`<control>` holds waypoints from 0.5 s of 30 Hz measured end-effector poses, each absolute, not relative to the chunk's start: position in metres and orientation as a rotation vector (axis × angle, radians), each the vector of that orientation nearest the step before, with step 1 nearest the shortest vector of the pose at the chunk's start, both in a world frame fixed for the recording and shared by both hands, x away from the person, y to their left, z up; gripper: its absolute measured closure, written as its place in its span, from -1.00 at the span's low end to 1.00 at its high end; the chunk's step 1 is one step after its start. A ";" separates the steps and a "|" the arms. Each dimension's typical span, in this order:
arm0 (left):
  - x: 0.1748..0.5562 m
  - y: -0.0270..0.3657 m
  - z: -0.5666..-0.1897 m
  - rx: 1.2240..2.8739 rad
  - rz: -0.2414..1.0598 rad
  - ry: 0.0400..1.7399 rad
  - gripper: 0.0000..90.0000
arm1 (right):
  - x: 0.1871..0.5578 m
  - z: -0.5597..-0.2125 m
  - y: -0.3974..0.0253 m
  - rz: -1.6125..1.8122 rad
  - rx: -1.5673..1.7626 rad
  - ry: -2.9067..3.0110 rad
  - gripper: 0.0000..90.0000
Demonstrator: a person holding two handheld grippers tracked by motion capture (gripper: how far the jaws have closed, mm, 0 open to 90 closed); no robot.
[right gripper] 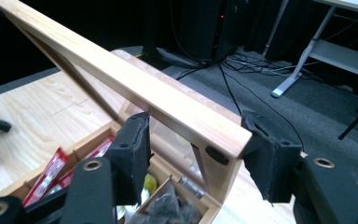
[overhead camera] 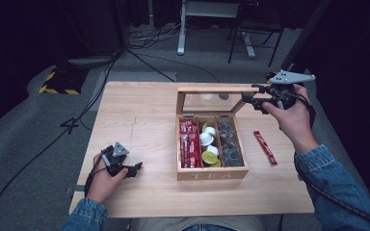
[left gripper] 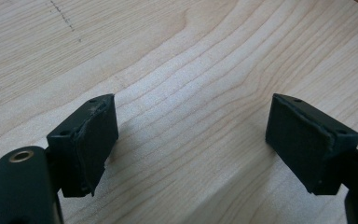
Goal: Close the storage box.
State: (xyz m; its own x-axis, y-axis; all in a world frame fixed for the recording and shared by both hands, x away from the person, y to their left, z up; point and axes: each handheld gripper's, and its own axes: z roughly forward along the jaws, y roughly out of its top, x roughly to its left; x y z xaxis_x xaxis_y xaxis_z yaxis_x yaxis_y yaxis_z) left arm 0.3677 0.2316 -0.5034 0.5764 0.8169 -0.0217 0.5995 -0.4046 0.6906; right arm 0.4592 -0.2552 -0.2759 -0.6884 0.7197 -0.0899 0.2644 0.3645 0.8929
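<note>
Black fingers [right gripper: 270,161] flank the wooden glass-paned lid [right gripper: 168,100], raised.

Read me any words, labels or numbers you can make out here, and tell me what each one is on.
"TEA": on the front wall of the wooden box.
The red sachets in the box's left compartment carry print too small to read.
The loose red sachet on the table to the right of the box: print also unreadable.
Nothing else readable.
</note>
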 end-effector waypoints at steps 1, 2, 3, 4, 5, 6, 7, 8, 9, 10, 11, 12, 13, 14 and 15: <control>0.368 0.232 -0.503 2.145 0.422 1.124 -0.62 | 0.455 -0.277 -0.255 1.280 0.857 2.162 -0.03; 0.368 0.232 -0.503 2.146 0.422 1.124 -0.62 | 0.452 -0.278 -0.256 1.279 0.851 2.164 -0.03; 0.368 0.232 -0.503 2.146 0.422 1.124 -0.62 | 0.449 -0.279 -0.256 1.275 0.848 2.167 -0.04; 0.368 0.231 -0.504 2.143 0.424 1.126 -0.62 | 0.447 -0.280 -0.256 1.273 0.841 2.165 -0.04; 0.368 0.231 -0.504 2.143 0.425 1.126 -0.62 | 0.443 -0.281 -0.255 1.263 0.839 2.170 -0.04; 0.368 0.231 -0.504 2.142 0.424 1.127 -0.62 | 0.441 -0.282 -0.255 1.258 0.832 2.171 -0.04; 0.368 0.231 -0.504 2.141 0.425 1.128 -0.62 | 0.438 -0.283 -0.255 1.247 0.825 2.172 -0.04; 0.368 0.231 -0.504 2.141 0.425 1.128 -0.62 | 0.435 -0.284 -0.255 1.240 0.818 2.175 -0.04; 0.368 0.231 -0.504 2.141 0.425 1.128 -0.62 | 0.432 -0.286 -0.255 1.235 0.813 2.178 -0.04; 0.368 0.231 -0.504 2.140 0.426 1.126 -0.62 | 0.429 -0.287 -0.255 1.228 0.810 2.183 -0.04; 0.368 0.231 -0.504 2.140 0.425 1.127 -0.62 | 0.426 -0.288 -0.255 1.222 0.800 2.188 -0.05; 0.368 0.231 -0.504 2.139 0.426 1.126 -0.62 | 0.423 -0.289 -0.255 1.219 0.795 2.192 -0.05; 0.368 0.231 -0.504 2.140 0.427 1.127 -0.62 | 0.421 -0.291 -0.255 1.219 0.788 2.193 -0.05; 0.368 0.231 -0.504 2.140 0.425 1.128 -0.62 | 0.418 -0.293 -0.256 1.220 0.789 2.194 -0.06; 0.368 0.231 -0.504 2.140 0.427 1.127 -0.62 | 0.415 -0.295 -0.256 1.220 0.784 2.195 -0.06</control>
State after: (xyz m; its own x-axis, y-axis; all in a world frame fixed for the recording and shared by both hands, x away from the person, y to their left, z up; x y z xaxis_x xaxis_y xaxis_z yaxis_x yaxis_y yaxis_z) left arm 0.3678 0.2311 -0.5038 0.5727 0.8195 -0.0217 0.5991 -0.4004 0.6934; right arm 0.4153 -0.2560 -0.2945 -0.7062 0.6920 -0.1495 0.2387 0.4315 0.8700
